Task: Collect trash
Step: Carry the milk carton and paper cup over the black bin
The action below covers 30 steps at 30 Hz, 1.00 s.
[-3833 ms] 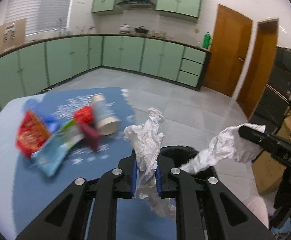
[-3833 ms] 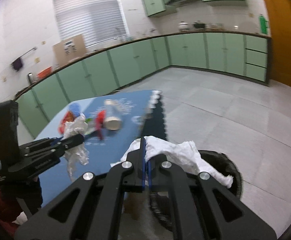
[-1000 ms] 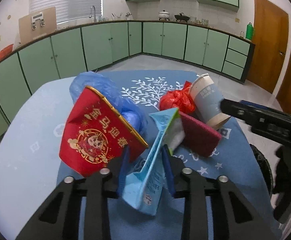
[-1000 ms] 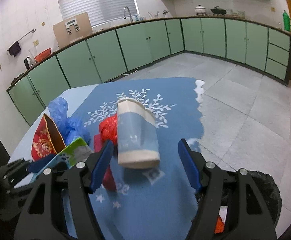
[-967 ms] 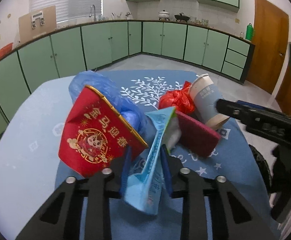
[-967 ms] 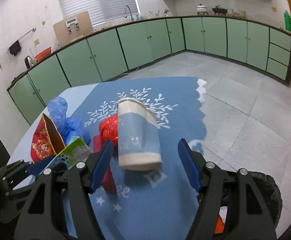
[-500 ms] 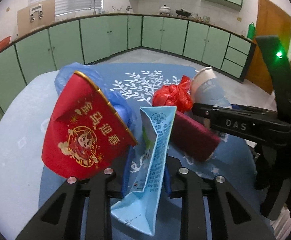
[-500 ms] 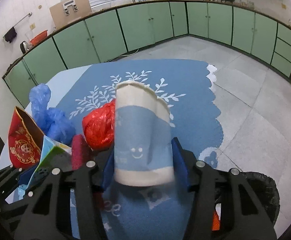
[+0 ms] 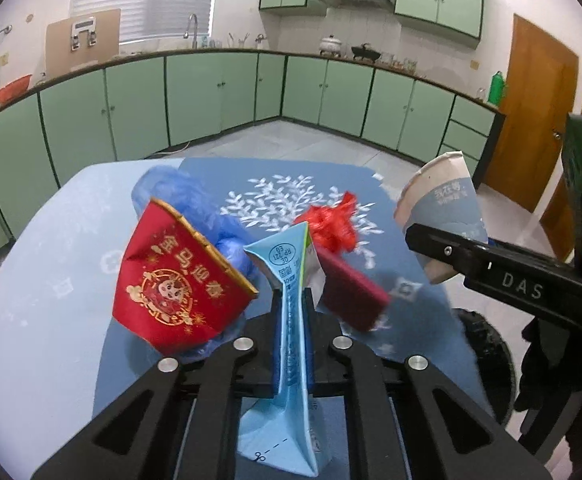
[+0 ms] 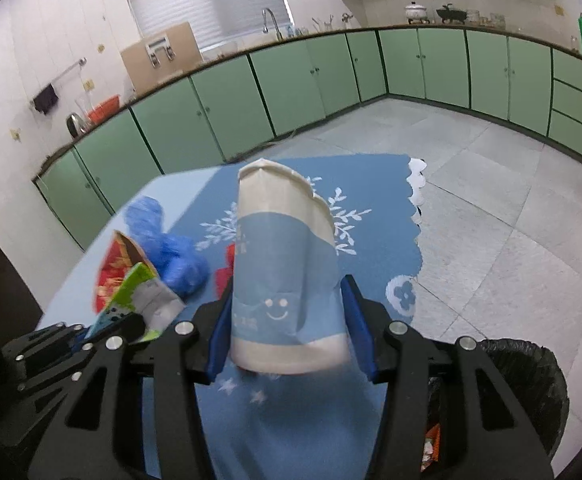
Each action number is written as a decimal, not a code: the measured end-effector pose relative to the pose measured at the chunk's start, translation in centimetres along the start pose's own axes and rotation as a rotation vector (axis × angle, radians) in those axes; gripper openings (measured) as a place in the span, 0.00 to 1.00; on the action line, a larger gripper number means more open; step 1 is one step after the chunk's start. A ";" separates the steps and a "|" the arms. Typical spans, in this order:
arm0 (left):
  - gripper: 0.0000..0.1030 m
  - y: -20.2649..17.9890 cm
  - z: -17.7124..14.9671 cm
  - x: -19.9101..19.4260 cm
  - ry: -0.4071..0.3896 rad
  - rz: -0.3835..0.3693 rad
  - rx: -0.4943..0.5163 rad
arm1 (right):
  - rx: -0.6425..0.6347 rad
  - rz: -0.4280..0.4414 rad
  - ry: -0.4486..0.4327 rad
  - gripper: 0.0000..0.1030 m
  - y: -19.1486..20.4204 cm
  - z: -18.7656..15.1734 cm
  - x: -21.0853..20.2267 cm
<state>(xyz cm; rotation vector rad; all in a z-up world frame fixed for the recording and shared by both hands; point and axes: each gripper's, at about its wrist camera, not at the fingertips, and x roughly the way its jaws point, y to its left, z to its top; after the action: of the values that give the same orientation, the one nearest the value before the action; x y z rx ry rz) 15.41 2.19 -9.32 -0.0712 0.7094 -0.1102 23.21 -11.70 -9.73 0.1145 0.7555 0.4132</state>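
My left gripper (image 9: 293, 304) is shut on a flattened light-blue carton (image 9: 291, 332), held on edge just above the blue tablecloth (image 9: 283, 184). My right gripper (image 10: 287, 332) is shut on a white and blue paper cup (image 10: 287, 280), its pads pressing both sides and the cup lifted off the cloth. The same cup (image 9: 443, 208) shows at the right of the left wrist view. On the cloth lie a red printed packet (image 9: 175, 280), a blue plastic bag (image 9: 179, 196), a crumpled red bag (image 9: 333, 224) and a dark red flat piece (image 9: 351, 296).
A black-lined bin (image 10: 531, 376) stands on the floor by the table's right edge, with scraps inside. Green kitchen cabinets (image 10: 291, 88) line the far walls. A grey tiled floor (image 10: 491, 200) lies beyond the table. A brown door (image 9: 539, 112) is at the far right.
The left jaws closed flat on the carton and lifted it. The right jaws closed around the cup and raised it off the cloth. Earlier, both grippers held crumpled white paper at the bin.
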 end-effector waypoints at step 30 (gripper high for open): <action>0.08 -18.1 -2.5 -3.3 -0.012 -0.342 0.193 | 0.191 -0.249 -0.115 0.48 -12.1 -8.8 -17.8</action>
<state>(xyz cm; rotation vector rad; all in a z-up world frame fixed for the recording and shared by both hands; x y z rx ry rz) 9.86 -15.39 -7.25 -0.0075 0.6669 -0.5046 9.48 -30.30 -7.69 0.2191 0.6850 0.0959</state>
